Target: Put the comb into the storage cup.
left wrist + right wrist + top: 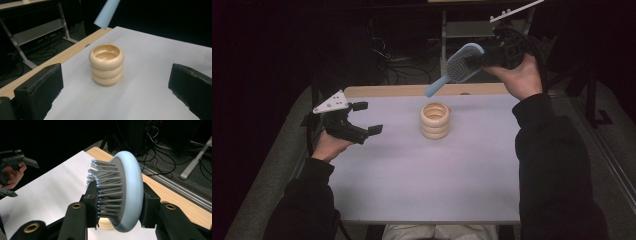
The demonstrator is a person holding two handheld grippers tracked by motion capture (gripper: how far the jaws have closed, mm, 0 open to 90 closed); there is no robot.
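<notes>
Above the counter's (412, 190) far edge, I hold the hairbrush (459, 65) in the right claw (484, 57), clamped across the brush head, handle slanting down toward the ring stack (435, 120). I judge the brush light and rigid, with bristles that yield; the head's hard rim is the sound grip point. Left claw (362, 118) hovers with jaws apart, holding nothing. Right claw view resolves the bristles (105, 187) against one jaw; left claw view shows the stack's hollow top (106, 53) and the handle tip (106, 13).
</notes>
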